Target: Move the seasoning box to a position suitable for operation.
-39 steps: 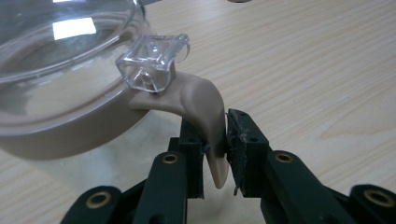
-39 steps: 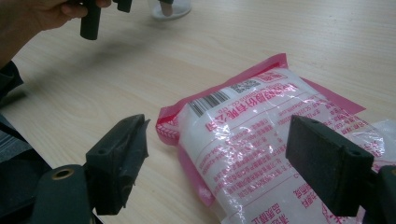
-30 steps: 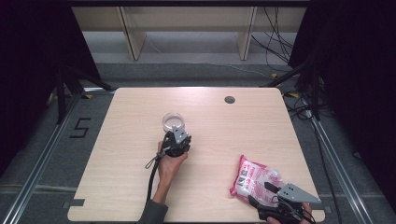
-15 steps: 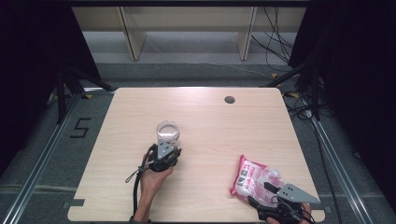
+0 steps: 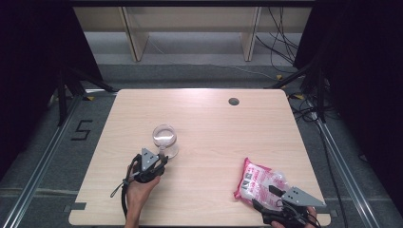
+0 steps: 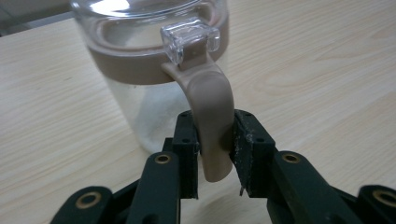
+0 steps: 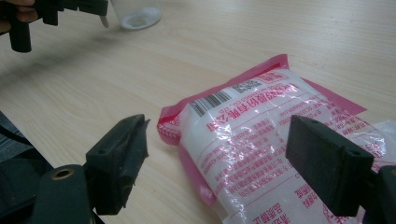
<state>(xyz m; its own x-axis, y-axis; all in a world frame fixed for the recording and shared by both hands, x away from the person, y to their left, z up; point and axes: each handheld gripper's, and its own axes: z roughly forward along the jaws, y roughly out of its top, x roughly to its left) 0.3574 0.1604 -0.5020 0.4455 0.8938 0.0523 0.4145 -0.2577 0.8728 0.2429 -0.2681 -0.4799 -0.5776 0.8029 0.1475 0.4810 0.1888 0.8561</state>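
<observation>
- Pale wood-grain table [image 5: 204,118] carries everything; a small dark round hole [image 5: 233,101] sits near its far edge, right of centre.
- Pink-and-clear plastic bag [image 5: 259,183] lies flat near the table's front right corner, printed with pink text and a barcode; white grains fill it, seen through the clear film in the right gripper view [image 7: 261,154].
- Clear jug [image 5: 165,139] with a see-through lid and a tan band below the rim stands upright left of centre; in the left gripper view [image 6: 154,70] a low layer of white grains lies at its bottom.
- Tan handle [image 6: 210,116] curves down from the jug's band, under a clear lid tab.
- Left gripper [image 5: 148,167], in the person's hand, sits just in front of the jug; its jaws [image 6: 215,149] are clamped on the handle from both sides.
- Right gripper [image 5: 285,209] rests at the table's front edge, just behind the bag; its jaws [image 7: 233,158] are spread wide, one either side of the bag's near end, not touching it.
</observation>
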